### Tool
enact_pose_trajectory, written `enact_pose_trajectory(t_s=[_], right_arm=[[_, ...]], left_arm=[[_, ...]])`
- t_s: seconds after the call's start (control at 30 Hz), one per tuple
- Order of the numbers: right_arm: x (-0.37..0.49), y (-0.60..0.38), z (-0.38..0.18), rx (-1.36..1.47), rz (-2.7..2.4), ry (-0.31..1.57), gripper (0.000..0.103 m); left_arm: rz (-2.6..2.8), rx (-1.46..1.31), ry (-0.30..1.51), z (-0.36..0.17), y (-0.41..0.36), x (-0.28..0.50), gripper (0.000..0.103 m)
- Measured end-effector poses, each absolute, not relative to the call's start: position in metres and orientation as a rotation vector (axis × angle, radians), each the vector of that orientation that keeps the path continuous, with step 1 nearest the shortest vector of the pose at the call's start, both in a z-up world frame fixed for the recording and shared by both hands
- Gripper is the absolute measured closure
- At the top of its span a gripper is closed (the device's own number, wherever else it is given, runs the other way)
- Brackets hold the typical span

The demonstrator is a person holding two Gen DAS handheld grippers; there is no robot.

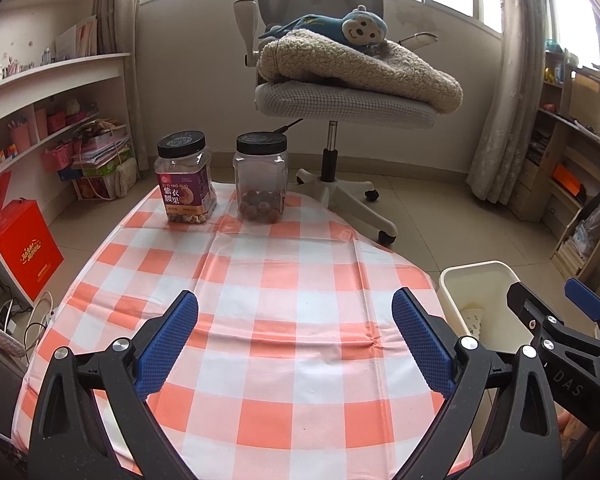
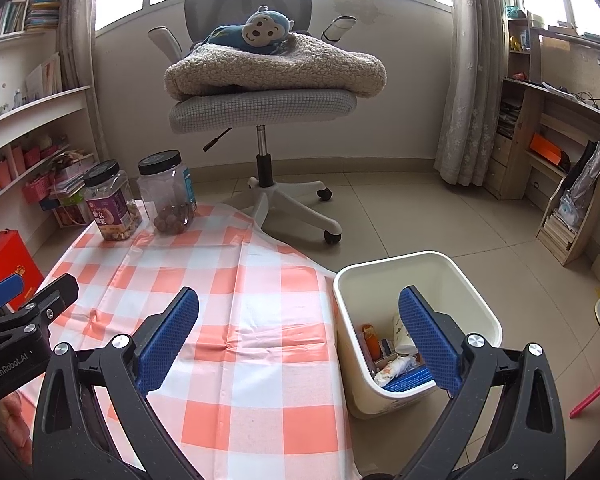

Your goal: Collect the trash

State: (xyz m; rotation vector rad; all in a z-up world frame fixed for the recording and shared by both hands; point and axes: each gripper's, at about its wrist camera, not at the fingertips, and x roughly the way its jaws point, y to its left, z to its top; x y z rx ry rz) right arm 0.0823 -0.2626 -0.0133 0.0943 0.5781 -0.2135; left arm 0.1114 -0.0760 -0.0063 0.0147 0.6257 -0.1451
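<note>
A cream trash bin [image 2: 472, 280] stands on the floor right of the table; it also shows in the left wrist view [image 1: 456, 300]. Inside lie several pieces of trash [image 2: 396, 356]: wrappers, crumpled paper and a blue packet. My left gripper [image 1: 296, 340] is open and empty over the orange-and-white checked tablecloth [image 1: 284, 264]. My right gripper [image 2: 298, 336] is open and empty above the table's right edge and the bin; its right finger pad [image 2: 428, 336] hangs over the bin. No loose trash shows on the cloth.
Two black-lidded jars stand at the table's far end: a labelled nut jar [image 1: 185, 178] and a clear jar [image 1: 261, 178] with brown nuts. A grey office chair [image 2: 260, 108] with a blanket and plush monkey stands beyond. Shelves line both walls.
</note>
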Motion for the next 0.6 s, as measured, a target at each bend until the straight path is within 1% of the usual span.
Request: enact_pose_trajectory(t_s=[0.37,0.6], right_arm=[[0.0822,-0.2628,-0.0131,0.094,-0.215,0.577,0.007],[0.0819,-0.2637,-0.0128,0.094,-0.219,0.572,0.007]], left_arm=[[-0.155,0.008,0.622,-0.0062,-0.0776,0.1109,0.01],[-0.129,0.022,0.619,-0.0039,-0.0813,0.1074,0.007]])
